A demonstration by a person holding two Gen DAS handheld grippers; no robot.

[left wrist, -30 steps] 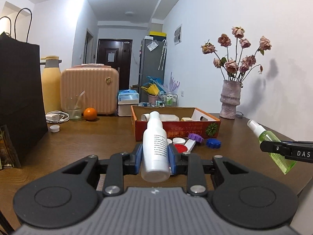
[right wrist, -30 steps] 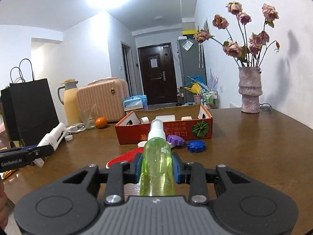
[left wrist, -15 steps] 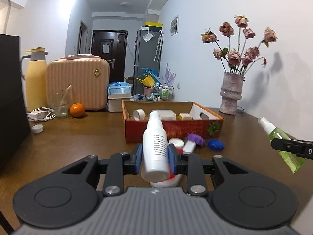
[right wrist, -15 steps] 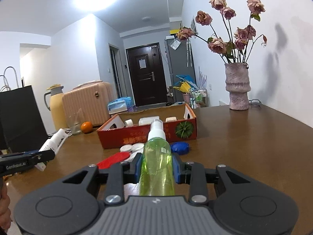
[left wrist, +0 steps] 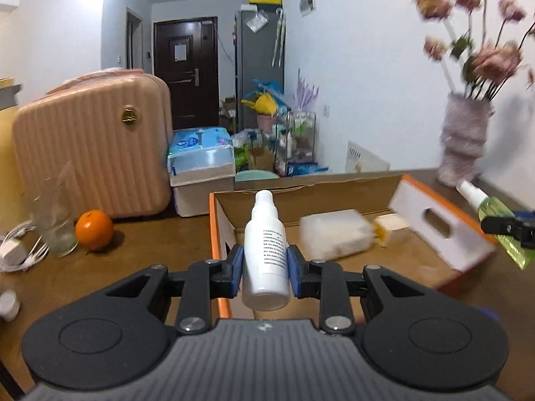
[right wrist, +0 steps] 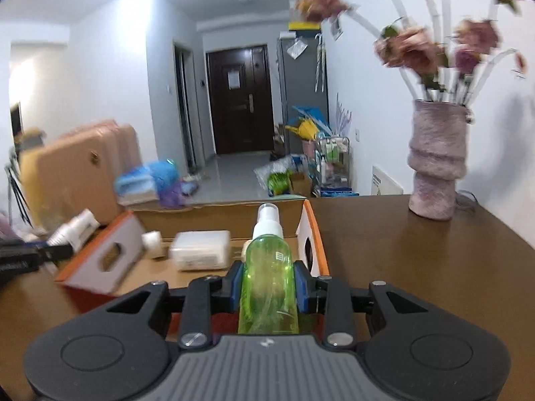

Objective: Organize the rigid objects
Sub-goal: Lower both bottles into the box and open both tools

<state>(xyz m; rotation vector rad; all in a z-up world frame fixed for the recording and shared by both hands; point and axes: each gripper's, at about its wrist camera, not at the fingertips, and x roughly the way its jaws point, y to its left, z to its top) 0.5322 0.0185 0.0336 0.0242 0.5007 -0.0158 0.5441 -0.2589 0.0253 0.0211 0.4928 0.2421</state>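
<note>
My left gripper [left wrist: 265, 264] is shut on a white bottle [left wrist: 264, 247] with a printed label, held upright over the near left corner of the open cardboard box [left wrist: 220, 220]. My right gripper [right wrist: 268, 284] is shut on a green spray bottle [right wrist: 268, 277] with a white nozzle, above the box's near right side [right wrist: 316, 234]. Inside the box lie a white rectangular pack [left wrist: 334, 234] and a small cream block [left wrist: 393, 224]. Each gripper shows at the edge of the other's view: the green bottle [left wrist: 495, 214] at the right, the white bottle [right wrist: 75, 230] at the left.
On the brown table stand a pink ribbed case [left wrist: 90, 153], a glass [left wrist: 55, 227], an orange [left wrist: 93, 230], a white charger with cable [left wrist: 13, 254] and a small white cap [left wrist: 7, 304]. A purple vase of dried flowers [right wrist: 436, 163] stands at the back right.
Both grippers have swept forward across the table to the box, each keeping its bottle. The box now fills the near view, and the caps lying before it have dropped out of sight.
</note>
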